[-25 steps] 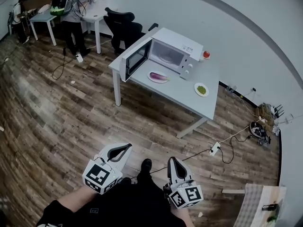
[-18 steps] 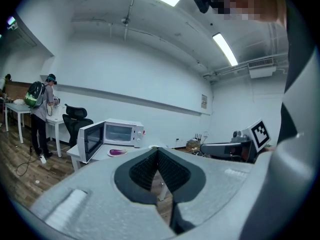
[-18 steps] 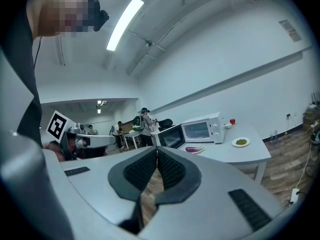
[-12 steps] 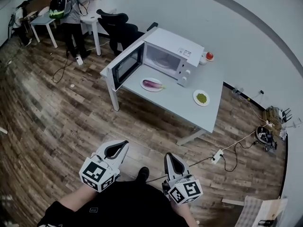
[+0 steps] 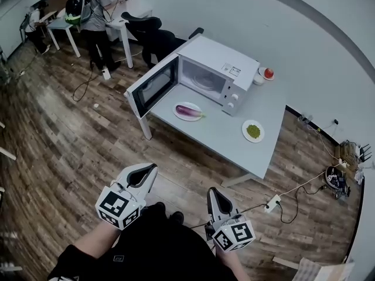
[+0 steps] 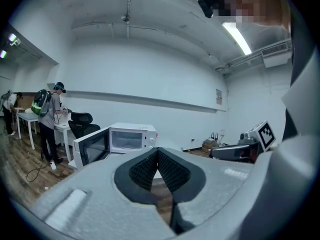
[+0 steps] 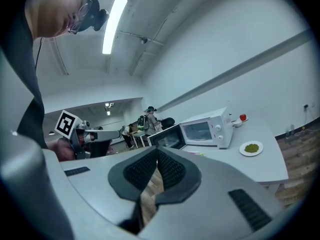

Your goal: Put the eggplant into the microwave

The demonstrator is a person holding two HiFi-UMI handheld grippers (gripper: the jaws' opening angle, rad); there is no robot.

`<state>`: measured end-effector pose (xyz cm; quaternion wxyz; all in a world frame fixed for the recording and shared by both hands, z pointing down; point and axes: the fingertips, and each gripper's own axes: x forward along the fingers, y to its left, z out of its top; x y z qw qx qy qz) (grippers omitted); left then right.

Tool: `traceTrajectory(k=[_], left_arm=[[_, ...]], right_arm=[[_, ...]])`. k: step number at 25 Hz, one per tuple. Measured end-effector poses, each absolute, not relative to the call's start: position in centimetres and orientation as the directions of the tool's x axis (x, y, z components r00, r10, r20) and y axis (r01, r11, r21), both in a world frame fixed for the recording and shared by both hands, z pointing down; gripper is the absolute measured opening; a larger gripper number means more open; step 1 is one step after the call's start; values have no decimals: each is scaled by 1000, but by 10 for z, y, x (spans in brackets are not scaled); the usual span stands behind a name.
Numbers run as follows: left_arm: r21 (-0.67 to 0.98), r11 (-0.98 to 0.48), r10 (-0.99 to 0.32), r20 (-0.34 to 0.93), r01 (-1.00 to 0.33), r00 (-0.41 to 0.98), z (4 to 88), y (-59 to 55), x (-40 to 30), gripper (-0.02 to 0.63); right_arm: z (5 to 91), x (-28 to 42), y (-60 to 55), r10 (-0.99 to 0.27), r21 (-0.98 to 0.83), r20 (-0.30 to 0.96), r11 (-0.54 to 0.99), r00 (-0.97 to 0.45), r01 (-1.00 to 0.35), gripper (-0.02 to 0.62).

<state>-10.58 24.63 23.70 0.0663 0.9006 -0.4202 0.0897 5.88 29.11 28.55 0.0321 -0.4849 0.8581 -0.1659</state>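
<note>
Long glossy purple eggplant far ahead: likely light, slick-skinned, slightly soft; grasp across mid-body. Left gripper and right gripper near, both closed, empty.

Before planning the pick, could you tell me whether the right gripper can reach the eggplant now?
Probably not yet: the right gripper hangs over the floor, short of the table. The eggplant lies uncovered on its plate before the open microwave, so stepping closer should do.
</note>
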Motion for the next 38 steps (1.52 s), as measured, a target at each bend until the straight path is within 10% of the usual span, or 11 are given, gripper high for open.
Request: traceTrajectory(k=[38], left_arm=[[99, -675, -672, 325, -731, 665, 307, -65, -113, 8]], right_arm=[[339, 17, -26, -771, -331, 282, 481, -571, -812, 16]])
